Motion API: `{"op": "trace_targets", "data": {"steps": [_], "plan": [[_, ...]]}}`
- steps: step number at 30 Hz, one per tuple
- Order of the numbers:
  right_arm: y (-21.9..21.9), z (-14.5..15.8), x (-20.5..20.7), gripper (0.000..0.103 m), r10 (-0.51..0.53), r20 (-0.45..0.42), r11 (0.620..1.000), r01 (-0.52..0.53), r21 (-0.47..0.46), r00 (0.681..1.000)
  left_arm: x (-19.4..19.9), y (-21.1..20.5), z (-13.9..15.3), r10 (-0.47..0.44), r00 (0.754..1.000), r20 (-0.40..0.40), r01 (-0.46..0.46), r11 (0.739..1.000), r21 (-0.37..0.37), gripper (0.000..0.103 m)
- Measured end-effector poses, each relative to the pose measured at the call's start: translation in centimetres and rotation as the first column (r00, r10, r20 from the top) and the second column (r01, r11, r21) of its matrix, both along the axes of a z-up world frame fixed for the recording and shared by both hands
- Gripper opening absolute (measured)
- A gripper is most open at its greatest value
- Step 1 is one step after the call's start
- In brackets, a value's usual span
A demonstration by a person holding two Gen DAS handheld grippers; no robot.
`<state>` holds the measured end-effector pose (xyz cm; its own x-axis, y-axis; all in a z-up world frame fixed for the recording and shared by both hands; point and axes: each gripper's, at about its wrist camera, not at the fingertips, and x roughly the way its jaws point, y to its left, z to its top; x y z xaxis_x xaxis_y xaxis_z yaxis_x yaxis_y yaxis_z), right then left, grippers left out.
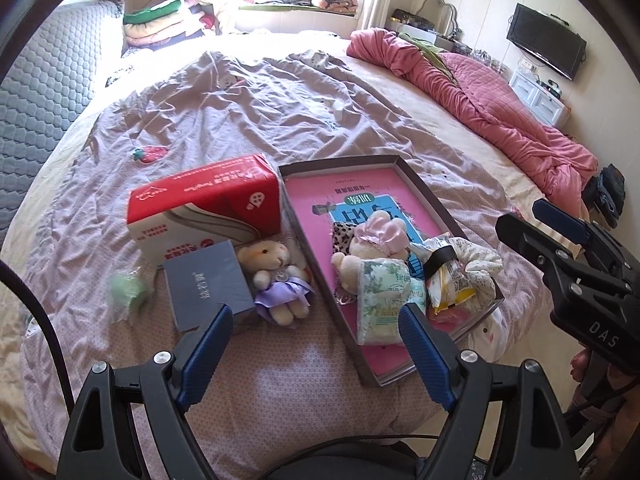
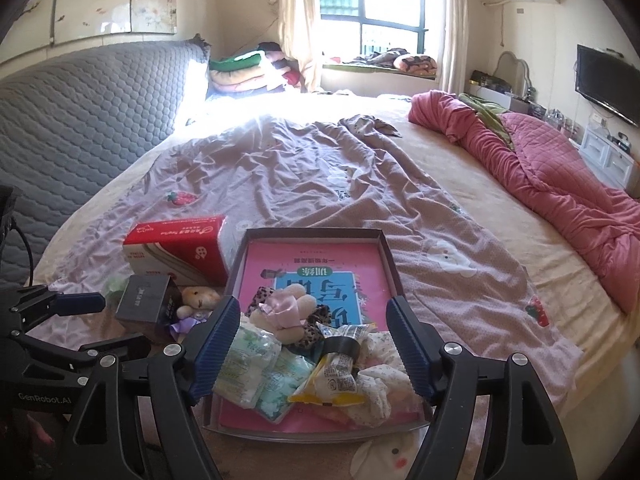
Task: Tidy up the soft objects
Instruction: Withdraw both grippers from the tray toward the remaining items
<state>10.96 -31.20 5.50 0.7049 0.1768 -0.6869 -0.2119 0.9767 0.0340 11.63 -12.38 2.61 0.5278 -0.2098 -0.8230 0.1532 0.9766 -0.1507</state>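
A shallow box [image 1: 420,184] [image 2: 384,248] with a pink book inside lies on the bed. In it are a pink-bonnet plush bear [image 1: 372,244] [image 2: 288,308], tissue packs [image 1: 380,300] [image 2: 252,364], a yellow snack bag [image 1: 452,284] [image 2: 336,376] and a floral cloth [image 1: 484,268] [image 2: 380,388]. A plush bear in a purple dress [image 1: 276,276] [image 2: 198,300] lies left of the box. My left gripper [image 1: 316,320] is open and empty above the sheet, just short of the bear. My right gripper [image 2: 312,312] is open and empty over the box.
A red tissue box [image 1: 204,204] [image 2: 176,248] and a dark grey box [image 1: 208,288] [image 2: 146,300] sit left of the tray. A green wrapped item [image 1: 128,292] lies further left. A pink quilt [image 1: 480,92] [image 2: 560,168] lies at the right. Folded blankets [image 2: 244,68] are stacked by the window.
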Motion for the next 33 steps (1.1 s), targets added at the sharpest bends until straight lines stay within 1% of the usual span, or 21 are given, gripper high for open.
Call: {"op": "trace_targets", "data": {"steps": [8,18,26,33], "plan": [[2.7,1.0,-0.7,0.077,0.069,0.023,0.998,-0.069,0.005,0.997,-1.0,4.0,1.2,0.078,0.997,0.017,-0.077,0.997,-0.017,0.084],[5.9,1.5,-1.5,0.077,0.157,0.033,0.988,-0.157,-0.012,0.987,-2.7,9.2,1.7,0.181,0.983,0.026,-0.18,0.983,-0.028,0.084],[8.9,0.4,-2.0,0.077,0.235,0.011,0.971,-0.234,-0.047,0.972,-4.1,13.1,0.0,0.253,0.967,-0.012,-0.253,0.967,-0.025,0.084],[11.1,-1.9,-1.9,0.077,0.283,-0.031,0.954,-0.285,-0.094,0.959,-4.5,15.4,-2.1,0.293,0.955,-0.057,-0.295,0.955,-0.032,0.084]]}}
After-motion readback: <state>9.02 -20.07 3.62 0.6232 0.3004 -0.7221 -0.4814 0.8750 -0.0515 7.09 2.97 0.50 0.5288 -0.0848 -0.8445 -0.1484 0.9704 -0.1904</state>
